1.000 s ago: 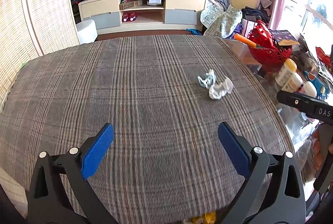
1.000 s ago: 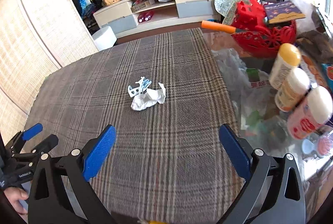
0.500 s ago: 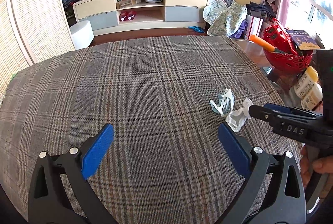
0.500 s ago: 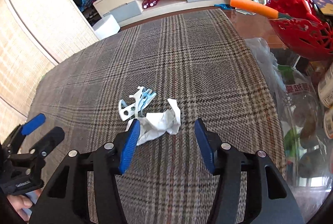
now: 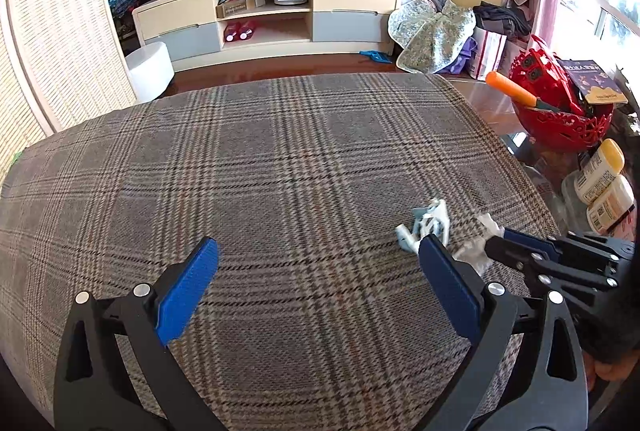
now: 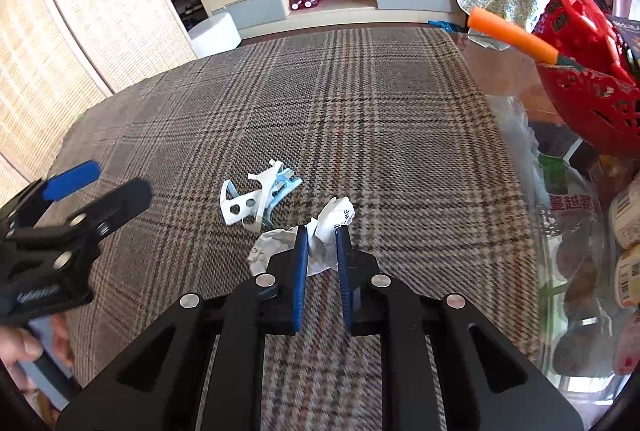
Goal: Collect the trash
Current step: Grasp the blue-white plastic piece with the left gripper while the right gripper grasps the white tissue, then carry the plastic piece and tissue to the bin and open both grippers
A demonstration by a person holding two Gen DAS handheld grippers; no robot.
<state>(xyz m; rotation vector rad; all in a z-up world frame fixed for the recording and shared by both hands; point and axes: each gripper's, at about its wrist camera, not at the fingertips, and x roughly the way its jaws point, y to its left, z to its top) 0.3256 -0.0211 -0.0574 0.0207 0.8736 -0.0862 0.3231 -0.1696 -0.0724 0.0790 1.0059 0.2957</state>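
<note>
Only your right wrist view is showing your right gripper (image 6: 322, 231) clamping the crumpled white paper (image 6: 324, 231) on the plaid cloth (image 6: 360, 111), just beside the white-and-blue plastic scrap (image 6: 256, 201). Your left gripper (image 5: 318, 265) is hovering with its jaws wide apart and nothing between them, both grippers tilting downward.

A crumpled white paper wad (image 6: 326, 231) with faint print lies on the plaid cloth, pinched at its middle. At its ten o'clock, just beside it and apart, lies a flat bit of white and pale-blue plastic scrap (image 6: 256, 201) with cut-out holes, tilted diagonally.
</note>
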